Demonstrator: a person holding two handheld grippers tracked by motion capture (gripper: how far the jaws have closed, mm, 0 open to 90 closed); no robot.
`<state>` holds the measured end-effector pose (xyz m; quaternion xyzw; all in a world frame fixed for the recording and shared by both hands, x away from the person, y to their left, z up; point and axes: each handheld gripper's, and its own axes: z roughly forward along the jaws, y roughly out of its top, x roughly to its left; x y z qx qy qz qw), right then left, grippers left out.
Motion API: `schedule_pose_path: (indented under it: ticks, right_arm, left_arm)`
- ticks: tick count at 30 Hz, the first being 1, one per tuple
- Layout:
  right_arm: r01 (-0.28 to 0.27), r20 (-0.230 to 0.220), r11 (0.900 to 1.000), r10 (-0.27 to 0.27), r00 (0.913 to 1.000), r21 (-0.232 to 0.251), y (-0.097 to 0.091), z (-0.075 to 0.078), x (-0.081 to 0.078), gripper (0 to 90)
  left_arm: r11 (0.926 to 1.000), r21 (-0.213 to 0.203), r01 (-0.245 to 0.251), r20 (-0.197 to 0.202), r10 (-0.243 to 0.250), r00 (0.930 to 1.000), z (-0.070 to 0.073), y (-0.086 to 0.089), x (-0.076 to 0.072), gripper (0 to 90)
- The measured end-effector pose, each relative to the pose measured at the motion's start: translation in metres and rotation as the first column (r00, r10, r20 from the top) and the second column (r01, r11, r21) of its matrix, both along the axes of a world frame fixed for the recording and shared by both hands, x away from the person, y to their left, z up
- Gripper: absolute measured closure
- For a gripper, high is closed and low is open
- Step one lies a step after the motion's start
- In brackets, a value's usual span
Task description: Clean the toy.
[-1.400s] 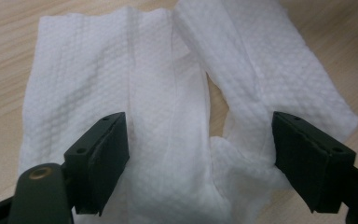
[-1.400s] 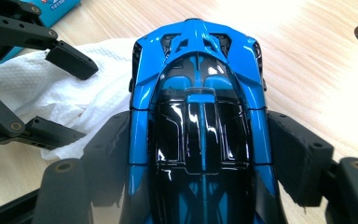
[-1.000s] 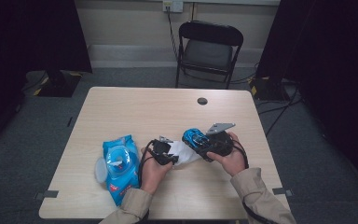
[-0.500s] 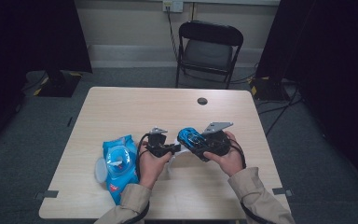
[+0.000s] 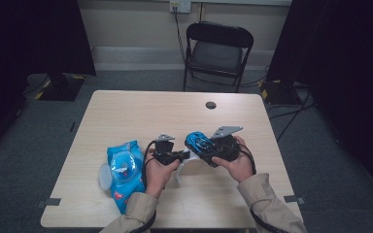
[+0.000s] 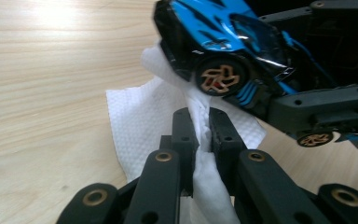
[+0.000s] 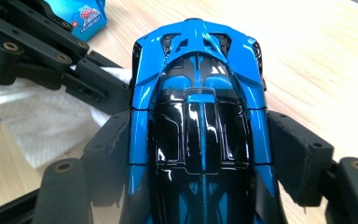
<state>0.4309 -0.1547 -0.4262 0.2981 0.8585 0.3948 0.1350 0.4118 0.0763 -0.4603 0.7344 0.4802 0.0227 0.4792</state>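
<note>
While gripped, toy car [image 5: 197, 142] points up-left, nose-first.

Tan sleeves [image 5: 267, 199]; black claw [image 6: 199, 128] links with brass rivets; grey three-cornered plate [image 5: 226, 130]; black trailing cables.

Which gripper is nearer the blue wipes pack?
Left. The left gripper, shut on a white wipe, sits just beside the blue wipes pack; the right gripper, holding the toy car, is farther off.

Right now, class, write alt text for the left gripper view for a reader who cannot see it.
The left gripper pinches a white wipe against the side of a blue toy car, above a wooden table.
</note>
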Motion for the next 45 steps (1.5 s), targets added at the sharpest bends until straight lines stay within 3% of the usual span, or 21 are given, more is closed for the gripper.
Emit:
schedule_pose_path:
  ticks: [1,4,8,10,13,15,17,20,23,27,28,30,31,33,36,38,39,41,45]
  right_arm:
    - [0.003,-0.002,1.0000,-0.003,1.0000,-0.001,-0.001,0.000,0.000,28.4]
    - [0.011,-0.003,0.9999,-0.011,0.9999,-0.004,-0.004,-0.002,0.001,28.4]
    - [0.021,-0.008,0.9997,-0.021,0.9997,-0.010,-0.007,-0.006,0.002,28.4]
    - [0.026,-0.011,0.9996,-0.026,0.9996,-0.011,-0.008,-0.007,0.002,28.4]
    - [0.029,-0.013,0.9995,-0.029,0.9995,-0.012,-0.008,-0.009,0.003,28.4]
    - [0.028,-0.013,0.9995,-0.028,0.9995,-0.012,-0.009,-0.009,0.002,28.4]
    - [0.031,-0.014,0.9994,-0.031,0.9994,-0.014,-0.009,-0.010,0.002,28.4]
    - [0.034,-0.017,0.9993,-0.034,0.9993,-0.014,-0.010,-0.012,0.002,28.4]
    - [0.035,-0.020,0.9992,-0.036,0.9992,-0.020,-0.010,-0.014,0.002,28.4]
    - [0.038,-0.025,0.9990,-0.038,0.9990,-0.025,-0.011,-0.016,0.003,28.4]
    - [0.037,-0.025,0.9990,-0.037,0.9990,-0.026,-0.011,-0.016,0.003,28.4]
    - [0.038,-0.024,0.9990,-0.038,0.9990,-0.024,-0.011,-0.016,0.002,28.4]
    - [0.034,-0.025,0.9991,-0.035,0.9991,-0.024,-0.011,-0.016,0.002,28.4]
    - [0.037,-0.025,0.9990,-0.038,0.9990,-0.025,-0.012,-0.017,0.001,28.4]
    - [0.041,-0.027,0.9989,-0.041,0.9988,-0.022,-0.014,-0.017,0.001,28.4]
    - [0.040,-0.030,0.9990,-0.041,0.9987,-0.020,-0.015,-0.017,0.001,28.4]
    - [0.041,-0.029,0.9989,-0.042,0.9987,-0.024,-0.015,-0.017,0.001,28.4]
    - [0.040,-0.032,0.9990,-0.040,0.9987,-0.019,-0.014,-0.018,0.001,28.4]
    - [0.035,-0.033,0.9992,-0.035,0.9988,-0.018,-0.012,-0.018,0.002,28.4]
  left_arm:
    - [0.9995,0.030,-0.003,-0.003,0.003,1.0000,-0.001,0.001,0.000,82.2]
    - [0.9977,0.067,-0.008,-0.011,0.008,0.9999,-0.006,0.001,-0.001,80.4]
    - [0.9906,0.137,0.002,-0.009,-0.001,1.0000,-0.012,-0.001,-0.004,74.3]
    - [0.9819,0.189,0.003,0.014,-0.005,0.9999,-0.013,-0.003,-0.006,62.7]
    - [0.9672,0.252,-0.037,0.067,0.020,0.9975,-0.008,-0.003,-0.008,43.9]
    - [0.9599,0.272,-0.068,0.080,0.048,0.9956,-0.006,-0.001,-0.009,38.2]
    - [0.9526,0.288,-0.097,0.063,0.083,0.9946,-0.007,0.001,-0.009,28.8]
    - [0.9463,0.297,-0.127,0.051,0.117,0.9918,-0.014,0.001,-0.007,22.7]
    - [0.9581,0.262,-0.115,0.029,0.112,0.9933,-0.020,-0.004,-0.005,19.7]
    - [0.9543,0.279,-0.106,0.026,0.103,0.9943,-0.026,-0.010,-0.001,17.2]
    - [0.9473,0.302,-0.108,0.028,0.104,0.9942,-0.028,-0.013,0.001,17.8]
    - [0.9431,0.315,-0.108,0.009,0.111,0.9938,-0.032,-0.015,0.003,17.7]
    - [0.9398,0.323,-0.111,0.019,0.111,0.9937,-0.033,-0.015,0.003,17.8]
    - [0.9279,0.356,-0.110,0.028,0.107,0.9939,-0.032,-0.018,0.003,19.6]
    - [0.9037,0.417,-0.095,0.047,0.083,0.9954,-0.030,-0.018,0.002,28.4]
    - [0.9083,0.408,-0.093,0.044,0.082,0.9957,-0.029,-0.015,0.003,39.0]
    - [0.9123,0.401,-0.086,0.040,0.076,0.9963,-0.028,-0.012,0.003,50.1]
    - [0.9392,0.336,-0.069,-0.008,0.077,0.9970,-0.028,-0.008,0.003,70.5]
    - [0.9469,0.316,-0.062,-0.032,0.075,0.9966,-0.025,-0.007,0.001,81.0]
